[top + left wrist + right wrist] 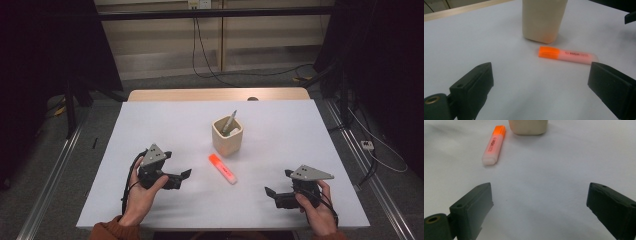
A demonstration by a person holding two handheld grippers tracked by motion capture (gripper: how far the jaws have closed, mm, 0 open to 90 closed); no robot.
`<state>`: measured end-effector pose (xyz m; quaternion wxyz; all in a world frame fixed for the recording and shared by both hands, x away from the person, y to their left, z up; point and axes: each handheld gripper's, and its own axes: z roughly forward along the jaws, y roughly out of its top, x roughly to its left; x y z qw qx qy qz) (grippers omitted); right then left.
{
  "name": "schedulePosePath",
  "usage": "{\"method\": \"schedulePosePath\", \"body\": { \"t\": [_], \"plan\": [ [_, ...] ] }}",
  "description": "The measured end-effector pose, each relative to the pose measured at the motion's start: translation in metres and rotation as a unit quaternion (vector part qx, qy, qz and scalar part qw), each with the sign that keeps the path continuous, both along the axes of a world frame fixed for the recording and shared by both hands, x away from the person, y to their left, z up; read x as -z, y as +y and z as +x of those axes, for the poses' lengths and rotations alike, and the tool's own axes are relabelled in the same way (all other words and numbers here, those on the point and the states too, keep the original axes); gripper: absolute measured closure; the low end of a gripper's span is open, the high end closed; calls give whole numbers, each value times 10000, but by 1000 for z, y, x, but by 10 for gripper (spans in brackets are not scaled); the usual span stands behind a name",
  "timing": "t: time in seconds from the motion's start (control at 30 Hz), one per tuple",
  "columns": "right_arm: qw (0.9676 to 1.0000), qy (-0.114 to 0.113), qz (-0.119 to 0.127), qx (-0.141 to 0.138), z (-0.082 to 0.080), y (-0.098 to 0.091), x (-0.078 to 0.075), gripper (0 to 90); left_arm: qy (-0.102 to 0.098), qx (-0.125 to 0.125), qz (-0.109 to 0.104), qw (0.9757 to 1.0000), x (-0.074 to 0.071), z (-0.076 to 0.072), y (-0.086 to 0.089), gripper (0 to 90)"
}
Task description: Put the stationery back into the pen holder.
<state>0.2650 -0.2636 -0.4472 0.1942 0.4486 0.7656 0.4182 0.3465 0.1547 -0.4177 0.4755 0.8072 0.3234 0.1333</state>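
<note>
Here, highlighter (223, 169) between open claws.

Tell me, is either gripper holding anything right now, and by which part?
Nothing is held. The left gripper and right gripper are both open with bare table between their fingers; the orange highlighter lies free on the table, beside the cup.

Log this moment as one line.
left claw: open, empty | right claw: open, empty | highlighter: flat on table, between claws, untouched | cup: upright, holds pen
</note>
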Motion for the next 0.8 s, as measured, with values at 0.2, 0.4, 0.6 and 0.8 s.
{"method": "schedulePosePath", "body": {
  "t": [0.2,0.4,0.6,0.8],
  "plan": [
    [9999,8,100,10,2,3,-2,62,-2,-99,106,9999,6,-9,13,64],
    [9999,-83,60,6,6,9,-8,66,11,-149,154,9998,11,-18,26,64],
    [9999,-83,69,-77,13,19,-11,66,-83,-326,-57,9994,13,-25,38,67],
    [9999,-34,23,-103,21,31,-14,76,-76,-160,-20,9998,18,-32,36,67]
  ]
}}
